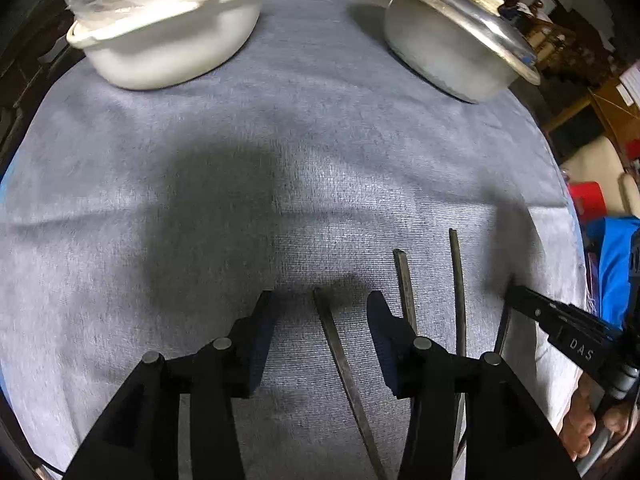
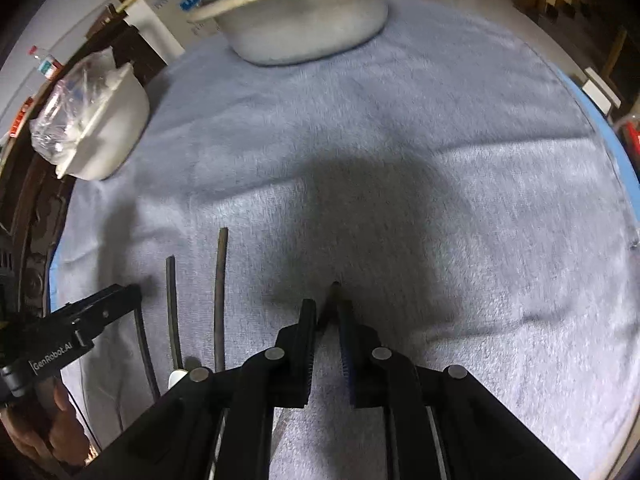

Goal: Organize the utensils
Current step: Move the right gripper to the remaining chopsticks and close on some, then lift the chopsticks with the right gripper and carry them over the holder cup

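The dark chopstick (image 1: 352,384) between the left claw's (image 1: 320,308) fingers runs off the bottom edge toward six o'clock, so its lower end is out of view. The next two chopsticks (image 1: 406,288) pass behind the right-hand finger, hiding their lower lengths. In the right wrist view, the chopstick (image 2: 334,300) in the right claw (image 2: 326,312) shows only its tip; the rest sits behind the fingers. A pale rounded object (image 2: 176,378) at seven o'clock peeks from behind the claw body, too little to identify. The metal pot (image 2: 304,20) is cut off at twelve o'clock. The white basin's (image 1: 168,40) contents are wrapped in plastic and unreadable. The background shelves at two o'clock are too dim to make out.
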Available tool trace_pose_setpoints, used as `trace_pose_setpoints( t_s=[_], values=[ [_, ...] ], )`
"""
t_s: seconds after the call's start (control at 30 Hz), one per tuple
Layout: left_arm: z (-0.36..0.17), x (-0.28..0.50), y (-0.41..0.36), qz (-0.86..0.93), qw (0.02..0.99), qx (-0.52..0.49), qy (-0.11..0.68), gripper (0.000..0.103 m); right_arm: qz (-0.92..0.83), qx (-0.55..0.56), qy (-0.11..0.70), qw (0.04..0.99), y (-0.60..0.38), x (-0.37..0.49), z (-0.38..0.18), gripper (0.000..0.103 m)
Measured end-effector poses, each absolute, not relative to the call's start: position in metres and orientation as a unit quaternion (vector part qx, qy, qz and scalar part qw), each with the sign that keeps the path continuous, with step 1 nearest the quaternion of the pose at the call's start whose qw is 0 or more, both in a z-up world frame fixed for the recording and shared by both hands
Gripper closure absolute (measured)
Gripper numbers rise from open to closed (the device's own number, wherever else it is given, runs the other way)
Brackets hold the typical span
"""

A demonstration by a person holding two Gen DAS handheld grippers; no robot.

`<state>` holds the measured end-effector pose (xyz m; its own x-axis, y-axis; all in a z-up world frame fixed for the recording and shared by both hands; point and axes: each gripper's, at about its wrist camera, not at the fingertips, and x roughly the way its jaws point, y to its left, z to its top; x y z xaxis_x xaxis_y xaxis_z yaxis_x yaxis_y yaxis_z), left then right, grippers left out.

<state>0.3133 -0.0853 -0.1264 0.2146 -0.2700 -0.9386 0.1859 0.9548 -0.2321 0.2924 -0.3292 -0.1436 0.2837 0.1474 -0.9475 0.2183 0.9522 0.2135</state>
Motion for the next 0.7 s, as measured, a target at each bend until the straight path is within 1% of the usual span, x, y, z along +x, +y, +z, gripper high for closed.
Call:
trace_pose_setpoints(
  t_s=[0.1,0.13,0.2,0.23,0.27,0.3,0.37,0.53,0.7],
  values=[
    [-0.128,0.313,-0.093,-0.131,0.789,-0.021,0.6,0.056,-0.038,0.143,0.593,0.791,-0.325,0.296,-0.144,0.089],
    [-0.128,0.312,-0.095,-0.123,0.793,-0.014,0.597,0.058,-0.043,0.125,0.592,0.795,-0.319,0.297,-0.143,0.089],
    [-0.13,0.31,-0.105,-0.11,0.804,0.022,0.584,0.077,-0.048,0.086,0.59,0.802,-0.307,0.297,-0.142,0.09],
    [-0.13,0.307,-0.108,-0.101,0.811,0.041,0.575,0.082,-0.048,0.07,0.586,0.806,-0.303,0.297,-0.142,0.09],
    [-0.13,0.306,-0.107,-0.099,0.814,0.046,0.57,0.092,-0.047,0.055,0.582,0.81,-0.299,0.296,-0.142,0.09],
    [-0.131,0.305,-0.106,-0.102,0.816,0.044,0.567,0.094,-0.045,0.041,0.577,0.814,-0.295,0.295,-0.142,0.091],
    [-0.132,0.304,-0.105,-0.104,0.82,0.038,0.562,0.097,-0.036,0.036,0.567,0.822,-0.295,0.292,-0.143,0.096],
    [-0.129,0.287,-0.086,-0.108,0.83,0.016,0.547,0.097,-0.007,0.081,0.508,0.858,-0.315,0.263,-0.128,0.097],
    [-0.092,0.258,-0.058,-0.107,0.862,-0.012,0.495,0.097,0.02,0.129,0.431,0.893,-0.339,0.224,-0.091,0.097]
  ],
)
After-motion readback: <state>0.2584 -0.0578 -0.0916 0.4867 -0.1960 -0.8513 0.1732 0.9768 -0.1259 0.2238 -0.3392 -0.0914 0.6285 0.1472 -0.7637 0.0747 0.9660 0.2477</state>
